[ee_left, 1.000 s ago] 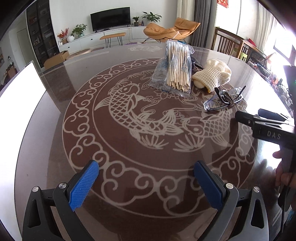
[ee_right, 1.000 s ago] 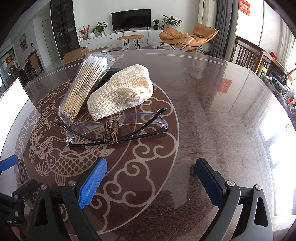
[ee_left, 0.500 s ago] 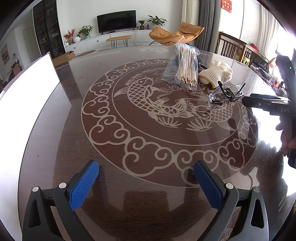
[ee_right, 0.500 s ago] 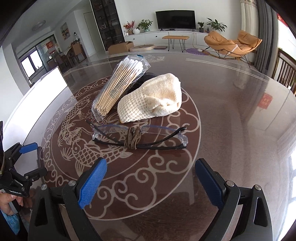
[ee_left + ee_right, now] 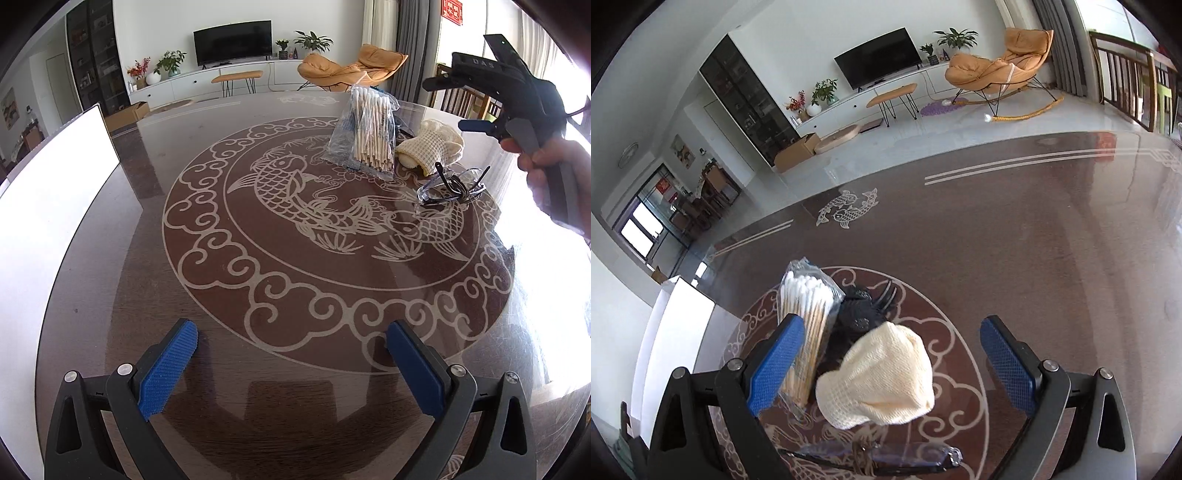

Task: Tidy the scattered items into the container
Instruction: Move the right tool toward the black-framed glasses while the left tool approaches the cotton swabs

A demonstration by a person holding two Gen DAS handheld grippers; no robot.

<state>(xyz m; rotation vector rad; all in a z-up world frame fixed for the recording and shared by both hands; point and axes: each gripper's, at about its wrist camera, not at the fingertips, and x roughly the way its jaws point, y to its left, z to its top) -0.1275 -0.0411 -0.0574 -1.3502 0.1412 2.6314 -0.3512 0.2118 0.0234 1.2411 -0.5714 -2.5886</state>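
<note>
Blue-padded and spread wide with nothing between them, the right gripper [image 5: 890, 369] hangs over the cream knit pouch [image 5: 879, 384] at lower centre. Its left pad overlaps one cotton-swab bag [image 5: 807, 325], which could snag. Lower still lies one pair of glasses [image 5: 886, 458]; the left gripper [image 5: 295, 369], likewise agape, idles over bare table [image 5: 258, 295], the white container [image 5: 48, 206] at left.
</note>
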